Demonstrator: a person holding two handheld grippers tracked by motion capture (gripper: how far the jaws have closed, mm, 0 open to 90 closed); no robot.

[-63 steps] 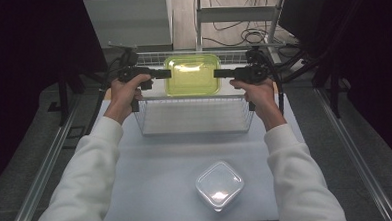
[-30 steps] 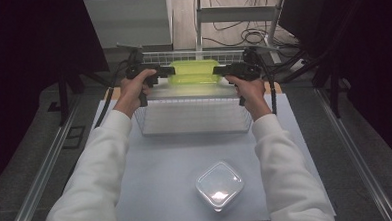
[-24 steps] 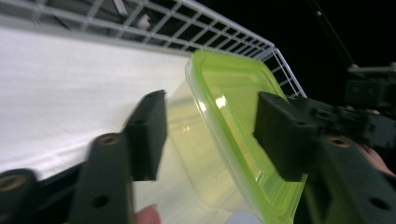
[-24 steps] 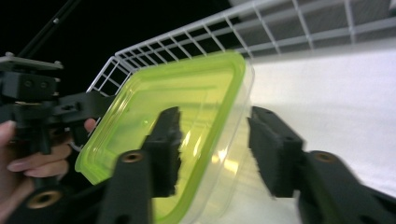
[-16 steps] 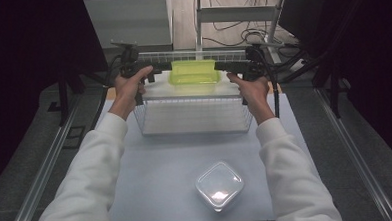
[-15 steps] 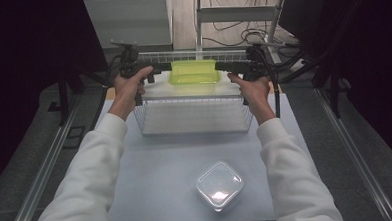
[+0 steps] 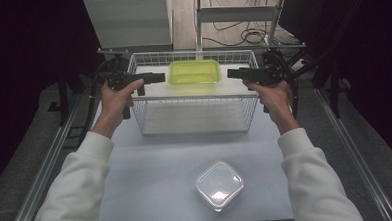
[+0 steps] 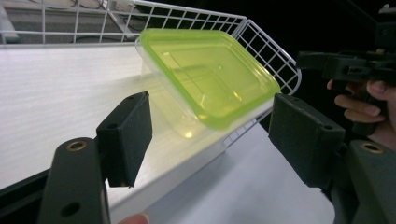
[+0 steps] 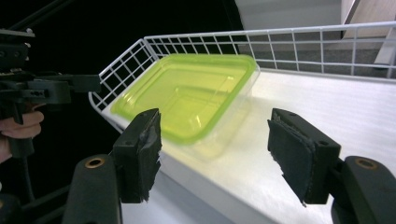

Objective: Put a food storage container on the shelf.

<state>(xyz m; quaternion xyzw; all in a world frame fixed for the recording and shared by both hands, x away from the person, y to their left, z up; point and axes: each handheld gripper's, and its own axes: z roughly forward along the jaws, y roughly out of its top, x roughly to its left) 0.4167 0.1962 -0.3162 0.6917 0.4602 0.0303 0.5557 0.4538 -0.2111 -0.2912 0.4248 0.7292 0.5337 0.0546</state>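
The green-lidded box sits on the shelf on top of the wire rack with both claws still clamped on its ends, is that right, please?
Not quite: the green-lidded box does sit on the shelf, but the left claw and right claw are open and clear of it, having just been opening, as the high view shows.

A white table bears a wire basket and a clear lidded container

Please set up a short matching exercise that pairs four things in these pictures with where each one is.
Things:
1. green-lidded box
2. clear box
3. left gripper
4. right gripper

Places:
A. near edge of the table
B. top shelf of the wire rack
C. right end of the shelf, jaws open
D. left end of the shelf, jaws open

Pairs: 1-B, 2-A, 3-D, 4-C
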